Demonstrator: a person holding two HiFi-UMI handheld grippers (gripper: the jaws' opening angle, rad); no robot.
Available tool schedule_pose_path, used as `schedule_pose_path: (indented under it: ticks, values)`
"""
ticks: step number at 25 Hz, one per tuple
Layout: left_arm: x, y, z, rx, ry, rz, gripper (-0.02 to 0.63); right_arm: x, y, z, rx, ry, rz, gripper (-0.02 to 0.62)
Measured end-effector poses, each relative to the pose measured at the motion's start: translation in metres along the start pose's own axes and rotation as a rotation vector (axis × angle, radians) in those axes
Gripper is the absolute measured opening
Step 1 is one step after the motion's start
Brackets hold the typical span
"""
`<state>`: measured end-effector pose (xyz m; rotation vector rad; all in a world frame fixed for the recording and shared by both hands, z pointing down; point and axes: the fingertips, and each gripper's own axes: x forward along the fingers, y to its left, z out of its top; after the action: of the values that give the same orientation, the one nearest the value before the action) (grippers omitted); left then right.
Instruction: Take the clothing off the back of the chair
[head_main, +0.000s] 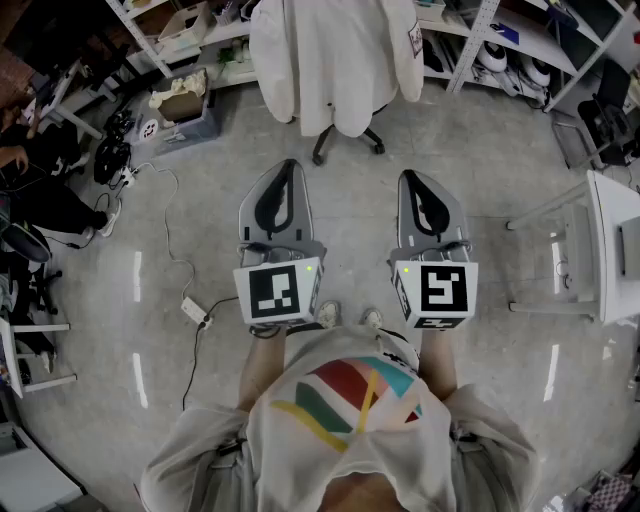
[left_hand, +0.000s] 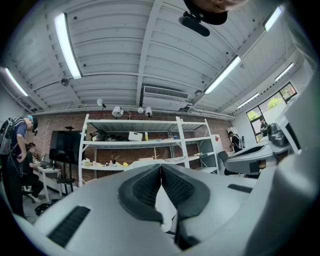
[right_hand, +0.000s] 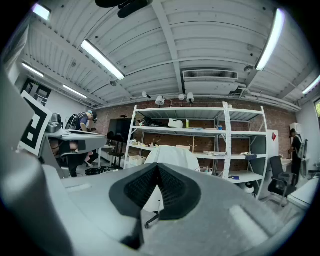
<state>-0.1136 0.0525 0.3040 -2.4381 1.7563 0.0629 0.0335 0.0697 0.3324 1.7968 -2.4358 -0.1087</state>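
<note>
Clothing (head_main: 330, 60) on chair (head_main: 346, 140) (coat, perhaps), left hand-held gripper (head_main: 289, 167), right hand-held gripper (head_main: 411, 178) — both closed

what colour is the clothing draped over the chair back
White; the clothing shows best in the head view.

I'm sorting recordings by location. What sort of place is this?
Probably a lab or workshop: loaded metal shelving against a brick wall, tube lights overhead, and a white garment draped over a wheeled office chair on a concrete floor.
</note>
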Motion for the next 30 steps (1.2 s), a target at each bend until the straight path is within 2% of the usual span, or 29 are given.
schedule_pose_path:
  ticks: [13,23,30]
  values:
    - [-0.005,-0.001,0.003,0.012,0.000,0.037,0.014,-0.011,-0.007,0.002,0.001,-0.033,0.024,0.005]
    - [-0.004,-0.037,0.003,0.009,-0.002,0.060,0.014,-0.034,-0.045,-0.006,0.012,-0.037,0.027,0.005]
    - [-0.012,-0.069,-0.009,-0.018,0.012,0.117,0.014,-0.059,-0.070,-0.019,0.033,-0.073,0.131,0.005]
